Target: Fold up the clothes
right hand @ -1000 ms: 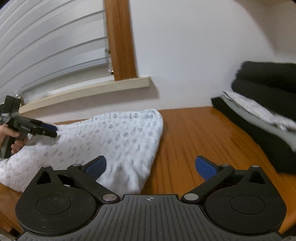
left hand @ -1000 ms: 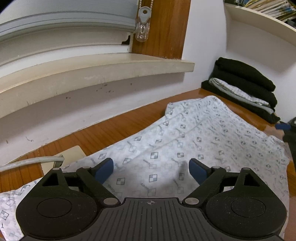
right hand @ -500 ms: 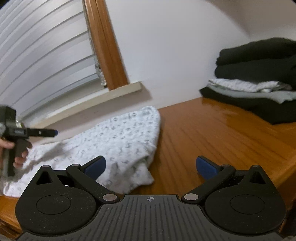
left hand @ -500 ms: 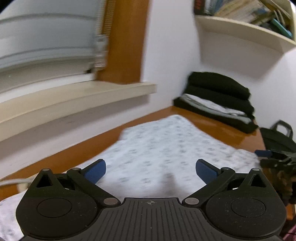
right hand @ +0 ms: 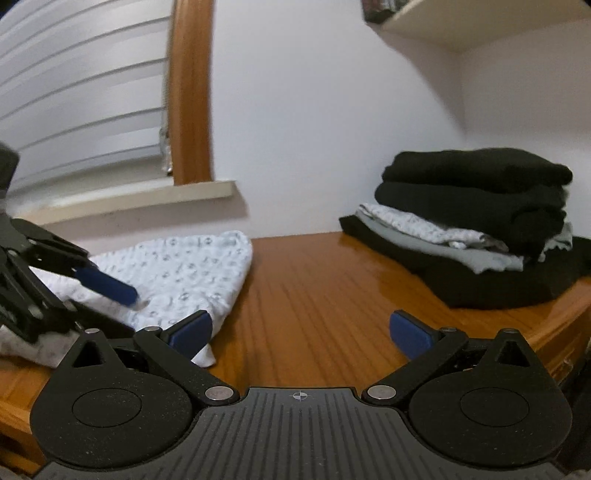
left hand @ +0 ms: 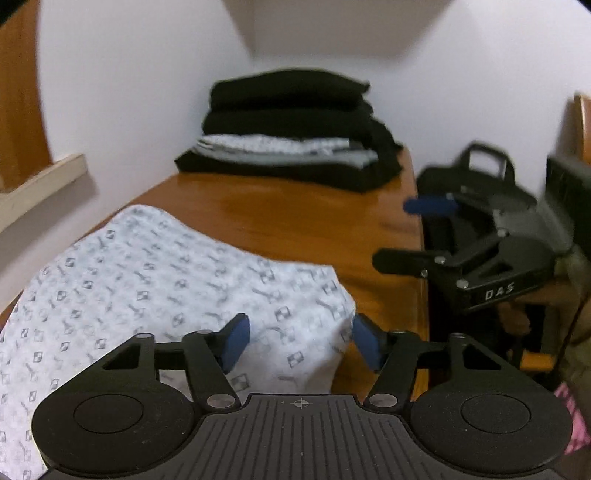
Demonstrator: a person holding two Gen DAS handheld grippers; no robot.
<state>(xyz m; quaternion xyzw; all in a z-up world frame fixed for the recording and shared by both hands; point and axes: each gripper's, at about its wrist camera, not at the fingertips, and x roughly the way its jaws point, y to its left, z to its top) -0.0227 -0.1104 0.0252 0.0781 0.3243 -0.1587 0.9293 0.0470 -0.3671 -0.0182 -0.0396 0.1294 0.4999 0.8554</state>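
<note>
A white garment with a small grey print (left hand: 155, 280) lies spread on the wooden table (left hand: 303, 221). My left gripper (left hand: 301, 343) hovers over its near right corner. Its jaws are closing, with cloth lying between and below the blue pads, which stand apart from it. In the right wrist view the same garment (right hand: 184, 266) lies at the left, and the left gripper (right hand: 122, 291) reaches over it. My right gripper (right hand: 301, 334) is open over bare wood beside the garment's corner, with nothing between its fingers. It also shows at the table's right edge as the right gripper (left hand: 402, 230).
A stack of folded black, grey and white clothes (right hand: 472, 221) sits in the far right corner of the table. A window sill (right hand: 147, 195) and blinds run along the wall on the left. A black bag (left hand: 476, 177) stands beyond the table's edge. A shelf (right hand: 461, 22) hangs above.
The left gripper has swung right across the garment, from facing the window sill to its right corner, and its jaws have narrowed. In the right view the left gripper has come much closer.
</note>
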